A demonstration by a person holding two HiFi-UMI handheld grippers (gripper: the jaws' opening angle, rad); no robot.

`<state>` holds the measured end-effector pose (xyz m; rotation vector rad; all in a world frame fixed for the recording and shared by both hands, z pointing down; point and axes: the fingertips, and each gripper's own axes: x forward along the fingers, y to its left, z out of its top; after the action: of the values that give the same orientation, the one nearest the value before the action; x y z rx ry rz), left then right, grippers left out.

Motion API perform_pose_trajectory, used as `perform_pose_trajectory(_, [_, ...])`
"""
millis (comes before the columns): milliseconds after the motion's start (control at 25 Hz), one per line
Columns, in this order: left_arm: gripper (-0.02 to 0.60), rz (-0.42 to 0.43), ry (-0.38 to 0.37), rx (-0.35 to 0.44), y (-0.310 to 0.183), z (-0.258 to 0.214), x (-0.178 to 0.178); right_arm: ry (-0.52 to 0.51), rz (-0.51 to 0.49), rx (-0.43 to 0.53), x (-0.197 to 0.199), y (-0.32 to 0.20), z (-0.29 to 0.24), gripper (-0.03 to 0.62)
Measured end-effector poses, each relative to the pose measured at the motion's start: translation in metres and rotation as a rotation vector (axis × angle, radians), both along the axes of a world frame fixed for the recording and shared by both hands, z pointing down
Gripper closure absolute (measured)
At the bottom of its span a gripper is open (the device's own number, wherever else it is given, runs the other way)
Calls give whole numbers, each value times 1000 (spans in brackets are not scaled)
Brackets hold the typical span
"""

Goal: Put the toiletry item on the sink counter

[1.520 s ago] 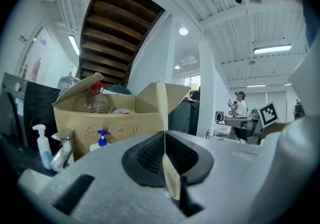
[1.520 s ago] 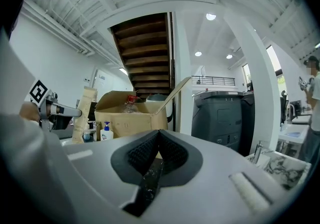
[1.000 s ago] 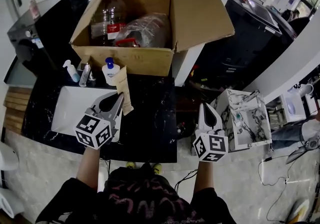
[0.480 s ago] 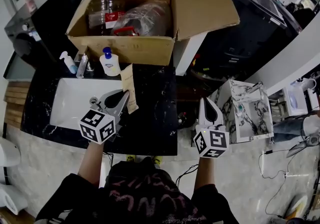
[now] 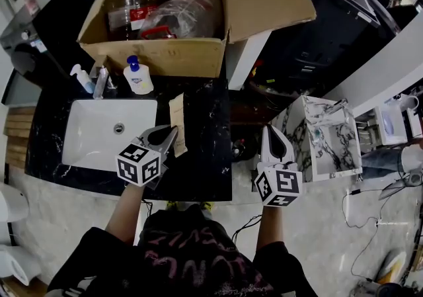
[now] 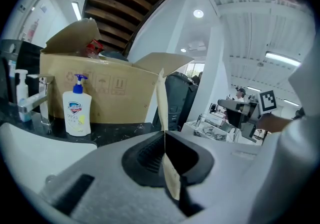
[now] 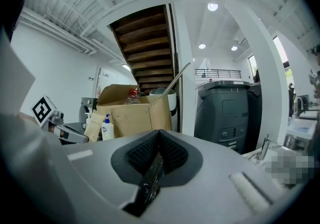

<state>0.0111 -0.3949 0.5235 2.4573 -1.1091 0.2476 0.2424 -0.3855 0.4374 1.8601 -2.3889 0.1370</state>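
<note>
My left gripper [image 5: 170,134] is shut on a flat tan paper packet [image 5: 177,122], which it holds by the lower part. The packet stands on edge over the black marble sink counter [image 5: 208,150], just right of the white basin [image 5: 99,137]. Whether it touches the counter is unclear. In the left gripper view the packet [image 6: 161,99] rises edge-on from between the left gripper's [image 6: 164,135] pads. My right gripper [image 5: 271,131] hangs shut off the counter's right side, and a dark crinkled strip shows in the slot behind its pads [image 7: 159,135].
A blue-pump soap bottle [image 5: 137,77], a small spray bottle [image 5: 82,79] and a faucet [image 5: 100,81] stand behind the basin. An open cardboard box [image 5: 165,57] of bottles sits at the back. A marble-patterned stand [image 5: 324,140] and a dark bin [image 5: 330,18] are to the right.
My left gripper has carried the packet rightward, from the basin's right edge to over the black counter beside it. The right gripper has stayed put.
</note>
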Motion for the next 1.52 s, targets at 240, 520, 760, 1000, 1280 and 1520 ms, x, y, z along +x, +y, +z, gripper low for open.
perform_pose_trajectory(240, [575, 40, -57, -62, 0, 34, 14, -8, -16, -7, -5, -8, 6, 582])
perform_pose_trajectory(520, [575, 78, -86, -125, -6, 60, 24, -10, -27, -13, -8, -18, 10, 582])
perform_pose_trajectory(760, [575, 92, -106, -164, -6, 82, 31, -4, -24, -15, -6, -19, 11, 582])
perform_pose_trajectory(1000, [574, 93, -135, -164, -10, 96, 31, -4, -11, -22, -1, -19, 12, 582])
perform_pose_trajectory(1280, [563, 99, -172, -174, -15, 108, 29, -3, -7, -30, -1, -21, 16, 582])
perform_pose_trajectory(1520, [548, 116, -221, -191, -16, 120, 30, 4, 6, -38, 3, -19, 18, 582])
